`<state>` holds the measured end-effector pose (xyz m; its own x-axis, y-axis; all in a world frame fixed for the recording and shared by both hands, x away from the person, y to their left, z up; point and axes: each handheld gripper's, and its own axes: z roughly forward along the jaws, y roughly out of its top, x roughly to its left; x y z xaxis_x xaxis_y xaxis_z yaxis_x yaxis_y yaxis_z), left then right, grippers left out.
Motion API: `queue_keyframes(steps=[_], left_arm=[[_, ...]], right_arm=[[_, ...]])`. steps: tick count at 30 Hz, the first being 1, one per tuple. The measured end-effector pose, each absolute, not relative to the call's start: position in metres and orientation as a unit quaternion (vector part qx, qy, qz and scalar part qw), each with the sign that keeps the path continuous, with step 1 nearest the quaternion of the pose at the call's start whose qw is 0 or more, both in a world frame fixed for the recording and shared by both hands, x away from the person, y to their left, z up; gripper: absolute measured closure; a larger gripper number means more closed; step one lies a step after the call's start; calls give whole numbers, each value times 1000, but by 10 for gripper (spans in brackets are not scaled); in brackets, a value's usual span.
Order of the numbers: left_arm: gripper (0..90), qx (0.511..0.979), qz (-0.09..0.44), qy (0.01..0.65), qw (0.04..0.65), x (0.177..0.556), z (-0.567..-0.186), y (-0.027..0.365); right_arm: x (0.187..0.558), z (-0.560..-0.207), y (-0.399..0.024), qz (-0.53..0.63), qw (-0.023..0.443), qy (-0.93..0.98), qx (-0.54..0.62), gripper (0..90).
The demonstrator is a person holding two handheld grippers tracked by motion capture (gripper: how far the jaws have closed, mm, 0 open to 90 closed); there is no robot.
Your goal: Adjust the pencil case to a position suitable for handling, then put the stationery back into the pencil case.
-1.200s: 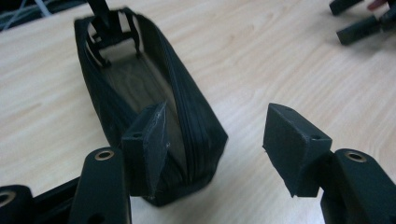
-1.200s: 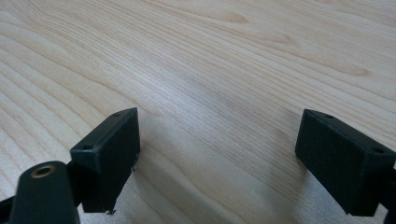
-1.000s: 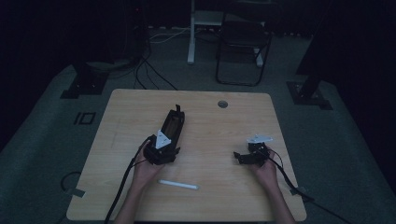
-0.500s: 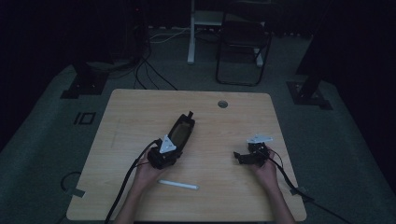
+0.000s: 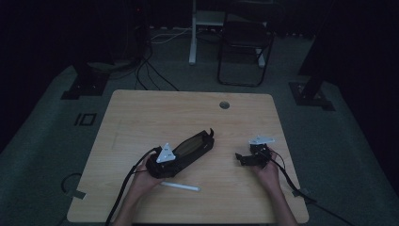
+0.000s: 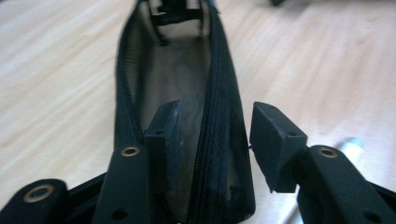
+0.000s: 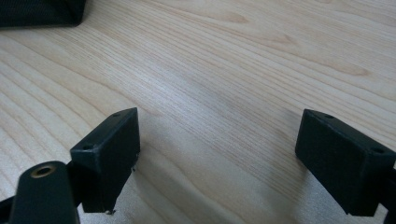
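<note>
I am seated at the near edge of a pale, wood-grain rectangular table [image 5: 141, 117], a two-jaw gripper in each hand.

The largest thing on the table is a long black fabric pencil case [image 6: 187, 79] with its zip undone, lying slantwise left of centre, its far end pointing toward the far right. My left gripper [image 6: 212, 140] works at its near end. One jaw sits inside the open mouth, the other outside, so the case's right-hand wall stands between them. The jaws have just been opening and now stand part spread; the outer pad stands clear of the fabric, so I am not pinching it.

My right gripper [image 7: 217, 154] rests low over bare wood at the near right, well apart from the case. Its jaws are spread wide, with nothing between them.

A slim white pen [image 5: 180, 187] lies flat near my left hand [image 5: 143, 181], just beside the case's near end, parallel to the table's near edge.

I judge the step in hand to be holding the case mouth open for the pen. The next move seems to call for pinching that wall again while the right gripper crosses left to lift the pen.

Counts: one table, one pencil case, two grippers, one pen.
</note>
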<state>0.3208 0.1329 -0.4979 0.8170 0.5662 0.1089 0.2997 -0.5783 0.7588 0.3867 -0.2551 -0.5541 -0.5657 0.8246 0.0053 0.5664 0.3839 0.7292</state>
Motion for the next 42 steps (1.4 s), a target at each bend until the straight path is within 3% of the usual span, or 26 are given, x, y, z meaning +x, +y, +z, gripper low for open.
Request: queue_keyframes(steps=[6,12,24,42], left_arm=[[442,862,191,259,392,320,-495,134],[406,854,191,262,406,316,-488,138],[417,852,163,242,434,294,-475,150],[431,865,138,233,422,275,-488,155]], right_arm=[[387,-554,-255,353,183,812,428,140],[387,-554,-255,353,183,812,428,140],[387,-554,-255,353,183,812,428,140],[387,-554,-255,353,183,811,428,140]])
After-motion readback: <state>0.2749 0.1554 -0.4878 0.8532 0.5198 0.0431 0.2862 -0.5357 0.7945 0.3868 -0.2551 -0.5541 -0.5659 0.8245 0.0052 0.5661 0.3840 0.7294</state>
